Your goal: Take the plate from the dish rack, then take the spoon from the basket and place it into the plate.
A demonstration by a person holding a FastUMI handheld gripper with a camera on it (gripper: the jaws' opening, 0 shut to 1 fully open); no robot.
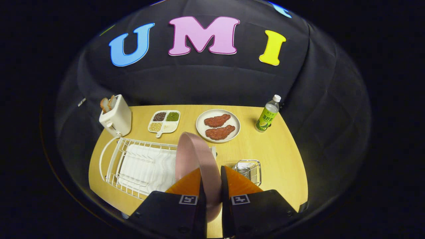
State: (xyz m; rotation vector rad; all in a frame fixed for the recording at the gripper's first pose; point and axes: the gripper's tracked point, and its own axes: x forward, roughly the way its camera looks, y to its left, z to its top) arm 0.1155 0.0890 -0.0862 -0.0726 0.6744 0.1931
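Observation:
A pink plate [196,159] stands on edge between my gripper's [211,172] two fingers, which press on its rim from both sides. It hangs lifted above the table, just right of the white wire dish rack [139,166]. A small wire basket [249,171] sits on the table to the right of the fingers, partly hidden by the right finger. Something metal lies in the basket, but I cannot make out the spoon clearly.
At the back of the wooden table [275,152] stand a white toaster [115,118] with bread, a divided white dish [165,122] of grains, a white plate with two meat pieces [218,125], and a green-labelled bottle [267,114].

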